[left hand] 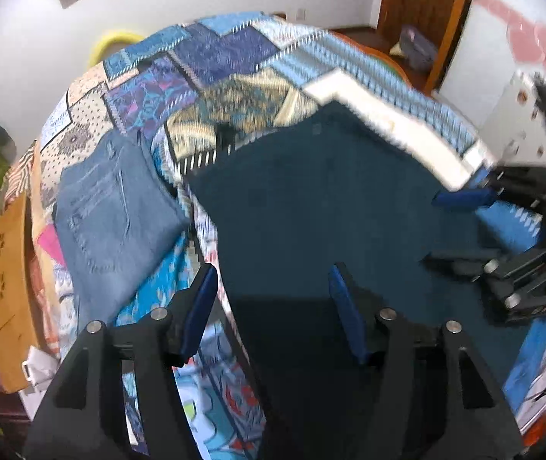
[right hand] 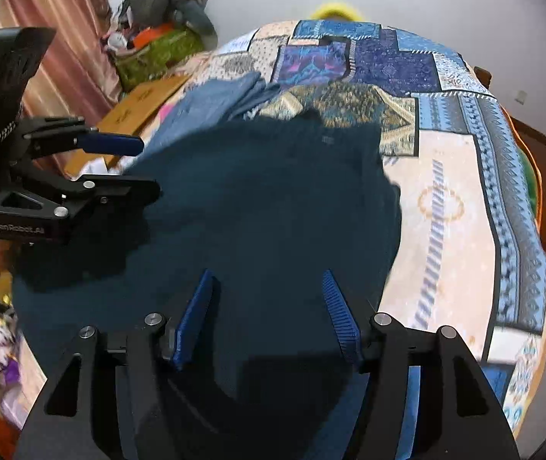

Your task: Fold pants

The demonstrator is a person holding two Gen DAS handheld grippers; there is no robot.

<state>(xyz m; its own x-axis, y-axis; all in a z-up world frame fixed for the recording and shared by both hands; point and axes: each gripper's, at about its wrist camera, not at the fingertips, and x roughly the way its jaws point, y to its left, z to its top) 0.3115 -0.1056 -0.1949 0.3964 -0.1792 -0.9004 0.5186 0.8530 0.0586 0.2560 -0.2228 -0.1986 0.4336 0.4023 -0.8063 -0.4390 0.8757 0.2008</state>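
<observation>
Both tongs hang over the bed with their jaws spread wide and nothing between them. From its own camera the left gripper [left hand: 273, 280] shows two blue-padded fingers [left hand: 202, 306] parted above the dark teal pants [left hand: 311, 199], the left finger over the pants' left border where the patterned bedspread [left hand: 227, 53] shows through. The right gripper [right hand: 269, 291] hovers likewise with its fingers apart over the same dark cloth, holding none of it.

Each tool shows in the other's view. At the right edge of the left camera's picture the right gripper [left hand: 453, 226] reaches in sideways, its jaws parted, the lower one seemingly against the pants, though contact is hard to judge. In the right camera's picture the left gripper [right hand: 146, 168] enters from the left edge, jaws also apart, the lower finger at the fabric's rim.

Those dark pants lie spread across the near half of the bed, reaching from the near edge toward the middle, flat but rumpled at the borders. Blur hides seams and waistband, so I cannot tell which end is which.

A pair of blue jeans [left hand: 115, 211] lies folded beside them toward the bed's left edge, just apart from the dark pair. Beyond that edge sits a brown cardboard box [left hand: 4, 287].
</observation>
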